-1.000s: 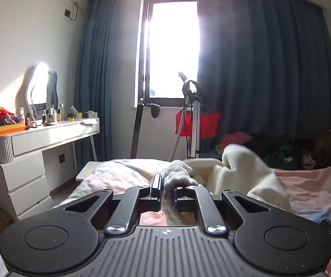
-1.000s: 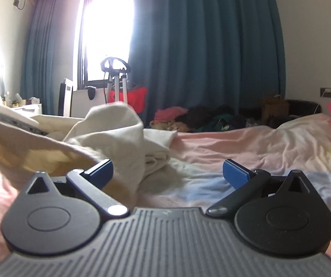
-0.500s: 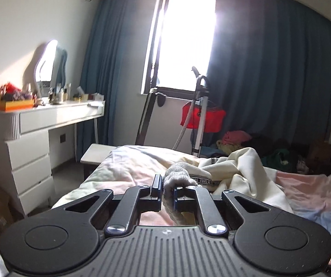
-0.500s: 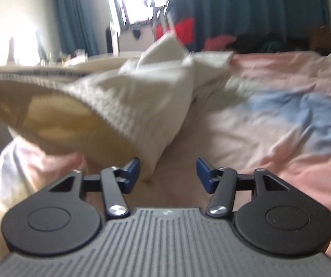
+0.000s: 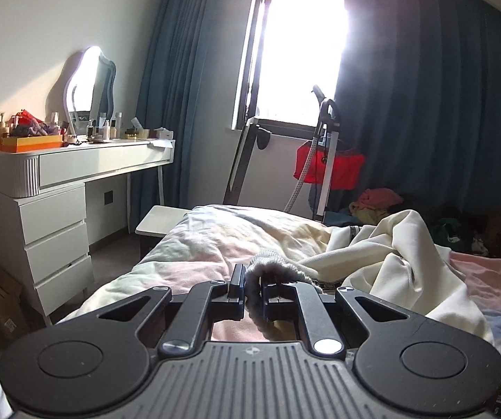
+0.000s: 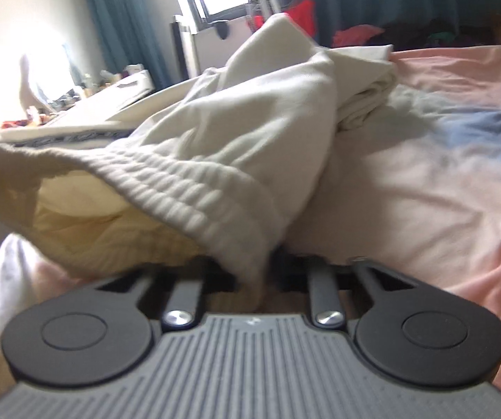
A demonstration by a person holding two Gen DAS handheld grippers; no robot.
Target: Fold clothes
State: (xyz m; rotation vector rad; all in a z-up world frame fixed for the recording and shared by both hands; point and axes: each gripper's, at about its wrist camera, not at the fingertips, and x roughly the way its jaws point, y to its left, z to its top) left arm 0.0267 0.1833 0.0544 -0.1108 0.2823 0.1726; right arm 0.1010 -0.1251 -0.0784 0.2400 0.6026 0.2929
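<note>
A cream sweatshirt (image 5: 397, 262) with a ribbed hem lies crumpled on the bed. My left gripper (image 5: 252, 288) is shut on a bunch of its ribbed hem and holds it just above the bedding. In the right wrist view the sweatshirt (image 6: 243, 132) fills the left and middle, its ribbed hem stretched toward me. My right gripper (image 6: 254, 276) is shut on that hem; the cloth hides both fingertips.
The bed has a pink and blue duvet (image 6: 425, 181). A white dresser (image 5: 58, 202) with bottles and a mirror stands left of the bed. A garment steamer with a red bag (image 5: 327, 167) stands by the window. Clothes (image 5: 379, 199) are piled along the dark curtain.
My right gripper has moved left to the ribbed hem and shut on it. My left gripper has kept its grip and pulled back, tilting down a little.
</note>
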